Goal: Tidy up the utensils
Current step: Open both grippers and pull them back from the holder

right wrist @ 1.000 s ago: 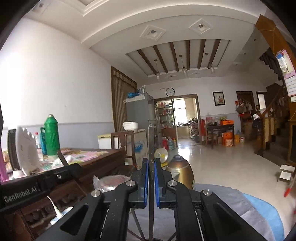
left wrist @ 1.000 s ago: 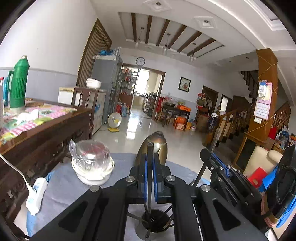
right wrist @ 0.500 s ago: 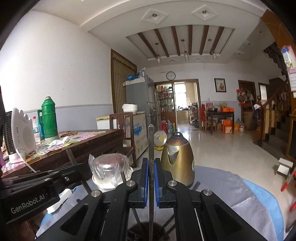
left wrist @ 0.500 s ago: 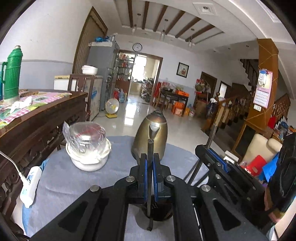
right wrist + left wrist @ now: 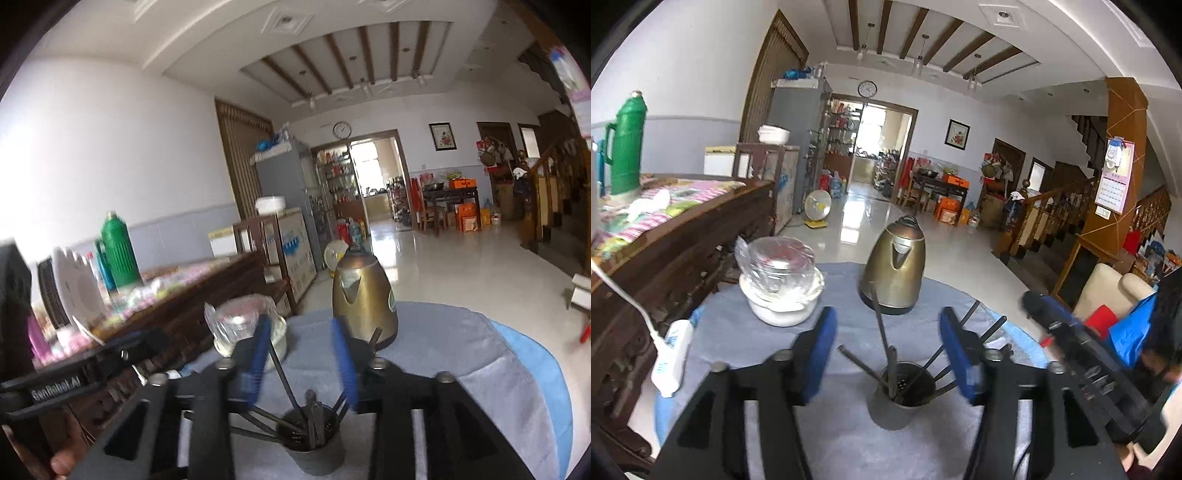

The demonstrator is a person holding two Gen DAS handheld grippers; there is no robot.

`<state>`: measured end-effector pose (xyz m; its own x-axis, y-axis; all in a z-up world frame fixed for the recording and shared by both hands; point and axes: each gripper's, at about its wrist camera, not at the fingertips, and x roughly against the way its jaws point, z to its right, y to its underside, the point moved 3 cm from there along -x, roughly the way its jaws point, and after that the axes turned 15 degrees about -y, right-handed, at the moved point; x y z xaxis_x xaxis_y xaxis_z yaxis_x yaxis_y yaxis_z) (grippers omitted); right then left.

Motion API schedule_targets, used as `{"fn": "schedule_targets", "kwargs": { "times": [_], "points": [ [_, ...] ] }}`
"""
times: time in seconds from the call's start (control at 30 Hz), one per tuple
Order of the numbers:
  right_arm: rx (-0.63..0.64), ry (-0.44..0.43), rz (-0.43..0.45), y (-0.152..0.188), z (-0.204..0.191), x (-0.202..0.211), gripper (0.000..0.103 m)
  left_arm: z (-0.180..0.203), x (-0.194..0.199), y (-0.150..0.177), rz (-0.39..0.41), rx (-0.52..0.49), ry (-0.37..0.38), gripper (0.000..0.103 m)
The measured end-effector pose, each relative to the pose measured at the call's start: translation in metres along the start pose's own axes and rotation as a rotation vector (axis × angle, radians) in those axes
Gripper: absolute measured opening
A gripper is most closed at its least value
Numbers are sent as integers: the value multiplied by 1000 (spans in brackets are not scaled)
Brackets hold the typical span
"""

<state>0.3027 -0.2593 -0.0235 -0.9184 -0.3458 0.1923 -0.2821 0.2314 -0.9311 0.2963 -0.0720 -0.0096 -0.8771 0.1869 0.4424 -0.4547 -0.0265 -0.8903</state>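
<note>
- The left gripper (image 5: 886, 343) has its blue-padded fingers spread wide apart, holding nothing.
- The right gripper (image 5: 304, 356) is likewise spread, with nothing between its pads.
- Between both pairs of fingers stands a dark cup (image 5: 904, 397) on the grey cloth (image 5: 746, 332), with dark utensils (image 5: 882, 332) leaning out of it in several directions.
- Beyond the cup stand a brass-coloured kettle (image 5: 895, 266) and, to its left, a white bowl (image 5: 781, 306) covered with plastic wrap.
</note>
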Motion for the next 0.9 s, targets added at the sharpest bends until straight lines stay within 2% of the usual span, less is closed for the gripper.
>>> {"fn": "schedule_targets", "kwargs": {
  "times": [0.03,0.1,0.17,0.27,0.37,0.57,0.7,0.9],
  "points": [
    [-13,-2,27,-3,1,10,57,-1,8,1,11,-7,-16,68],
    [-32,-5,83,-9,0,33,57,-4,21,4,20,-20,-53,76],
    [-47,-14,98,-13,-1,49,57,-6,33,9,22,-28,-88,85],
    [-76,-28,106,-12,-4,69,57,-9,49,19,2,-46,-151,92],
    [-94,-16,89,-8,-6,88,57,-8,60,34,-35,-71,-207,92],
    [-123,37,-12,14,-14,115,58,1,81,61,-82,-143,-284,93],
    [-93,60,-67,31,-27,136,58,5,98,71,-79,-183,-327,94],
    [-66,79,-92,42,-37,161,61,9,117,80,-61,-224,-364,96]
  ]
}}
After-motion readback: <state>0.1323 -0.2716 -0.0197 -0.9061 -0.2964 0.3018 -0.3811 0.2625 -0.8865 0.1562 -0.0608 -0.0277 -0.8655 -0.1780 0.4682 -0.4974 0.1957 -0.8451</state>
